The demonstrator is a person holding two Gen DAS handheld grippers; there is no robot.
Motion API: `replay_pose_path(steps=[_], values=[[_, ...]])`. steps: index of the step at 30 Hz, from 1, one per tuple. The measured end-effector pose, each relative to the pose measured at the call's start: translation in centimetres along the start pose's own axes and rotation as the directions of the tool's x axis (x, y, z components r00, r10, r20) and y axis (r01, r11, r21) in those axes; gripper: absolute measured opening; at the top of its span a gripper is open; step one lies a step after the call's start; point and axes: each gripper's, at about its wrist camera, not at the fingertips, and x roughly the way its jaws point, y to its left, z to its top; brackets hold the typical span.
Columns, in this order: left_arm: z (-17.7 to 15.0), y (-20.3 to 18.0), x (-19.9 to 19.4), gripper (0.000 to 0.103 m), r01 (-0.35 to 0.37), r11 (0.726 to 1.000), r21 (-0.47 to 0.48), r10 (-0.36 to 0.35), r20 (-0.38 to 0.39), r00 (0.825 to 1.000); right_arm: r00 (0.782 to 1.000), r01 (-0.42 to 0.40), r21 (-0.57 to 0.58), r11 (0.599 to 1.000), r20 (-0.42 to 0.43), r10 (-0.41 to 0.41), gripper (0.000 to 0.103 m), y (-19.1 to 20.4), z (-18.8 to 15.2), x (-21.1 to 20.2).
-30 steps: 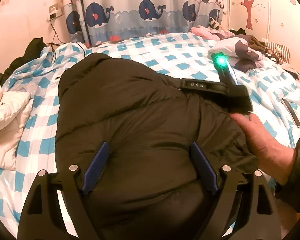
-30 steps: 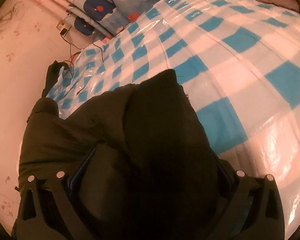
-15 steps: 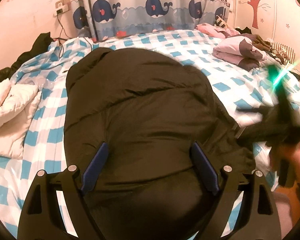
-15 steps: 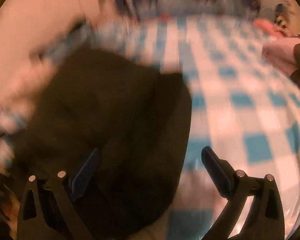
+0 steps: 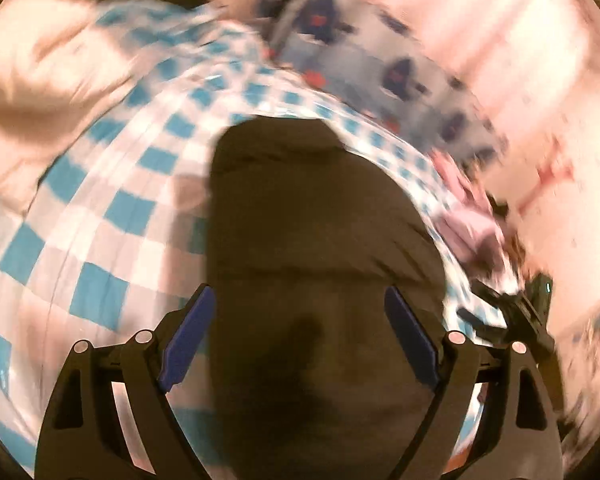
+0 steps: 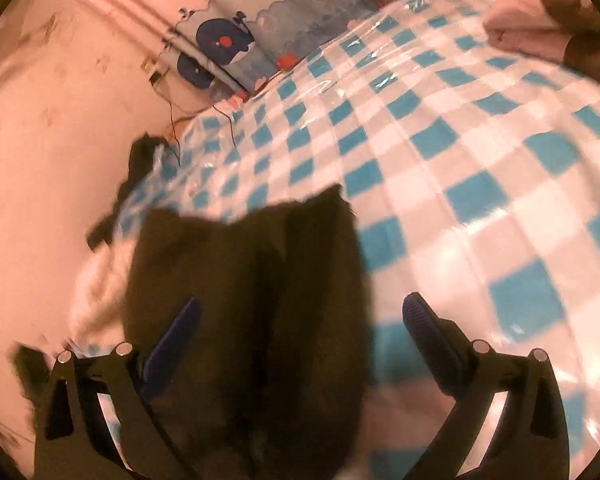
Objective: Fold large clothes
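Observation:
A dark puffy jacket (image 5: pixel 324 240) lies bunched on the blue-and-white checked bed cover (image 5: pixel 120 208). The left wrist view is blurred and tilted. My left gripper (image 5: pixel 298 336) hovers over the jacket's near end with its jaws wide; the fabric fills the gap, and I see no pad pressing it. In the right wrist view the jacket (image 6: pixel 252 288) sits low between the fingers of my right gripper (image 6: pixel 300 332), nearer the left pad; the right pad is over bare bed cover (image 6: pixel 460 160). The right gripper (image 5: pixel 512 320) also shows at the left view's right edge.
A cream quilted garment (image 5: pixel 28 80) lies at the bed's left. Folded pink and lilac clothes (image 6: pixel 540 20) sit at the far right. A whale-print curtain (image 6: pixel 260 20) hangs behind the bed, with a wall socket and cables (image 6: pixel 156 68) and dark clothing (image 6: pixel 140 156) at the bed's edge.
The right gripper, buried in jacket fabric a second ago, has lifted up and away. The left gripper has rolled and swung sideways over the jacket, so its view now tilts.

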Motion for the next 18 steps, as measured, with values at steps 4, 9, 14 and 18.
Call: replay_pose_path(steps=[4, 9, 14, 18], values=[[-0.2, 4.2, 5.8, 0.083, 0.097, 0.977, -0.189, -0.123, -0.13, 0.984, 0.996, 0.008, 0.106, 0.994, -0.088, 0.001, 0.097, -0.7, 0.9, 5.8], [-0.7, 2.0, 5.4, 0.083, 0.1, 0.988, -0.115, -0.112, -0.1, 0.989, 0.963, -0.184, 0.232, 0.955, -0.152, 0.223, 0.098, -0.6, -1.7, 12.4], [-0.3, 2.0, 2.8, 0.084, 0.0, 0.999, -0.04, -0.004, -0.097, 0.995, 0.923, -0.28, 0.206, 0.937, -0.211, 0.322, 0.097, 1.3, -3.2, 14.4], [-1.5, 2.4, 3.0, 0.085, -0.05, 0.999, -0.007, 0.049, -0.117, 0.992, 0.996, -0.04, 0.075, 0.996, -0.074, 0.046, 0.097, 1.5, -1.5, 9.9]])
